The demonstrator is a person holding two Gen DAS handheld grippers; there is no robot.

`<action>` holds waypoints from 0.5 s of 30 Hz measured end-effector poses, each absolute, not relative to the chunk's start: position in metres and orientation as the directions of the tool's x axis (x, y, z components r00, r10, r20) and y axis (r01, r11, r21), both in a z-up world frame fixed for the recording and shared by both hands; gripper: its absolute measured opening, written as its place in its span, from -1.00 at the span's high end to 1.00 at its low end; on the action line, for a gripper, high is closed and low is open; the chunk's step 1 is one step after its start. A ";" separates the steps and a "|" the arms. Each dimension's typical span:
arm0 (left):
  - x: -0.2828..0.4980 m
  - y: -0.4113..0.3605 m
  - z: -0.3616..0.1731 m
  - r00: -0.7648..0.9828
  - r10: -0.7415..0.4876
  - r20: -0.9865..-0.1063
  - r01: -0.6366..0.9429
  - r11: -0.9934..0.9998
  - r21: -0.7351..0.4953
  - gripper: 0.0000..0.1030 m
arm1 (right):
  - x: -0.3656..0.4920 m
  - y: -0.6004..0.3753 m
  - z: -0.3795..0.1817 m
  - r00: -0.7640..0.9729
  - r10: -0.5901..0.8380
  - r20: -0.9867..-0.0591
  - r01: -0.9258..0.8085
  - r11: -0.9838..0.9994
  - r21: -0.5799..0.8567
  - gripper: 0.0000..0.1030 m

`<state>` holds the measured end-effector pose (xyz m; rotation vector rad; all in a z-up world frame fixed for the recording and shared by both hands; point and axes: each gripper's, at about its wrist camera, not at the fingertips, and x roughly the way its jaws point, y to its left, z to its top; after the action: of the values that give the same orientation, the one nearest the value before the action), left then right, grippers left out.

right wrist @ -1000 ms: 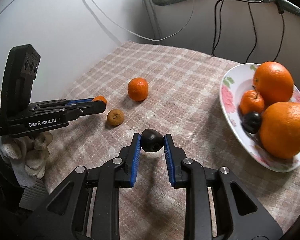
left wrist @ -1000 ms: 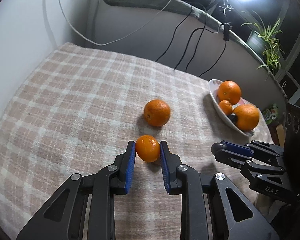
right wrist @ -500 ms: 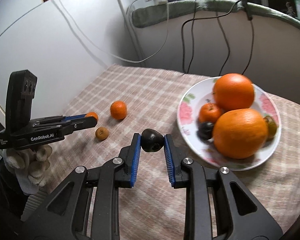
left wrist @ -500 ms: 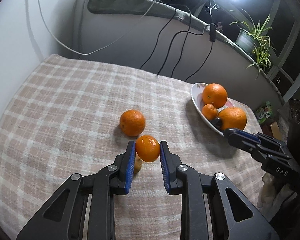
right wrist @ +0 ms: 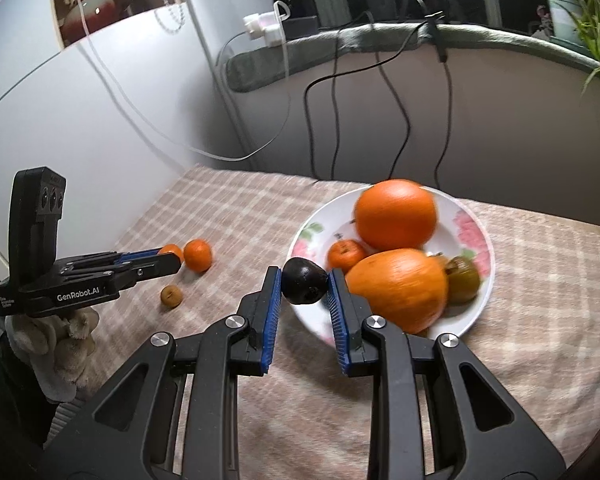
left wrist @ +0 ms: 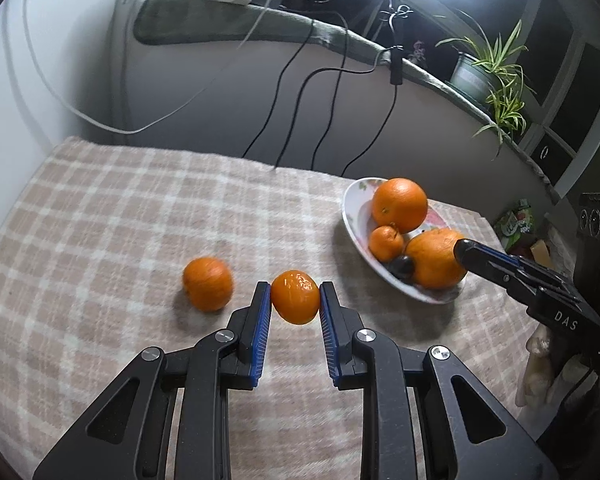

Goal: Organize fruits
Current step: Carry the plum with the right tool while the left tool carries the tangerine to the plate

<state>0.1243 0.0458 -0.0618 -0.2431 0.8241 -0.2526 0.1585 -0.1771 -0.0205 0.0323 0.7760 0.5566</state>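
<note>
Fruit in transit: mandarin (left wrist: 295, 297) clamped in left gripper (left wrist: 294, 300), dark plum (right wrist: 303, 286) clamped in right gripper (right wrist: 304, 286) at near rim of floral plate (right wrist: 474, 236); release is best delayed until bare plate floor lies directly beneath each.

The right tongs (right wrist: 304, 286) with the dark fruit (right wrist: 303, 287) are now higher and closer to the plate (right wrist: 480, 240), at its near rim. The left tongs (left wrist: 295, 300) lift the mandarin (left wrist: 295, 297) off the counter (left wrist: 100, 220), toward the plate.
</note>
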 end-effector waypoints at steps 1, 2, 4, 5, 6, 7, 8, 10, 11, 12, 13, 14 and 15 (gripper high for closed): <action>0.127 0.043 -0.061 0.654 -0.316 -0.688 0.132 0.942 -0.307 0.56 | 0.161 -0.180 -0.019 0.584 0.483 -0.652 -0.458 0.860 0.227 0.52; 0.128 0.041 -0.060 0.655 -0.317 -0.686 0.136 0.942 -0.306 0.56 | 0.163 -0.184 -0.018 0.591 0.479 -0.649 -0.451 0.863 0.226 0.52; 0.133 0.036 -0.059 0.656 -0.320 -0.684 0.144 0.942 -0.303 0.56 | 0.165 -0.192 -0.015 0.603 0.470 -0.645 -0.439 0.870 0.224 0.52; 0.135 0.034 -0.058 0.656 -0.322 -0.683 0.147 0.942 -0.303 0.56 | 0.167 -0.196 -0.013 0.609 0.465 -0.643 -0.432 0.874 0.222 0.52; 0.136 0.032 -0.058 0.656 -0.324 -0.682 0.150 0.941 -0.302 0.56 | 0.169 -0.199 -0.012 0.615 0.460 -0.640 -0.425 0.878 0.221 0.52; 0.139 0.030 -0.057 0.656 -0.326 -0.681 0.154 0.941 -0.301 0.56 | 0.171 -0.203 -0.011 0.620 0.456 -0.639 -0.420 0.880 0.220 0.52; 0.140 0.028 -0.056 0.657 -0.326 -0.680 0.157 0.941 -0.300 0.56 | 0.173 -0.207 -0.010 0.626 0.451 -0.637 -0.413 0.884 0.220 0.52; 0.143 0.024 -0.055 0.658 -0.329 -0.678 0.164 0.940 -0.298 0.56 | 0.177 -0.213 -0.008 0.635 0.441 -0.635 -0.399 0.890 0.219 0.52; 0.145 0.023 -0.054 0.658 -0.330 -0.677 0.166 0.940 -0.297 0.56 | 0.180 -0.217 -0.008 0.639 0.435 -0.634 -0.391 0.894 0.219 0.52; 0.147 0.021 -0.054 0.658 -0.330 -0.677 0.169 0.940 -0.295 0.56 | 0.181 -0.220 -0.008 0.642 0.432 -0.633 -0.386 0.896 0.220 0.52; 0.149 0.020 -0.053 0.658 -0.331 -0.676 0.170 0.940 -0.294 0.56 | 0.184 -0.224 -0.008 0.645 0.428 -0.633 -0.379 0.898 0.221 0.52; 0.151 0.019 -0.053 0.658 -0.331 -0.676 0.172 0.940 -0.294 0.56 | 0.187 -0.228 -0.008 0.649 0.422 -0.633 -0.371 0.902 0.221 0.52; 0.153 0.017 -0.053 0.658 -0.332 -0.676 0.174 0.940 -0.293 0.56 | 0.190 -0.231 -0.009 0.652 0.417 -0.634 -0.364 0.905 0.221 0.52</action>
<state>0.1526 0.0175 -0.0526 -0.2101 0.8044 -0.2888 0.1895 -0.2308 -0.0088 0.0758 0.7378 0.4439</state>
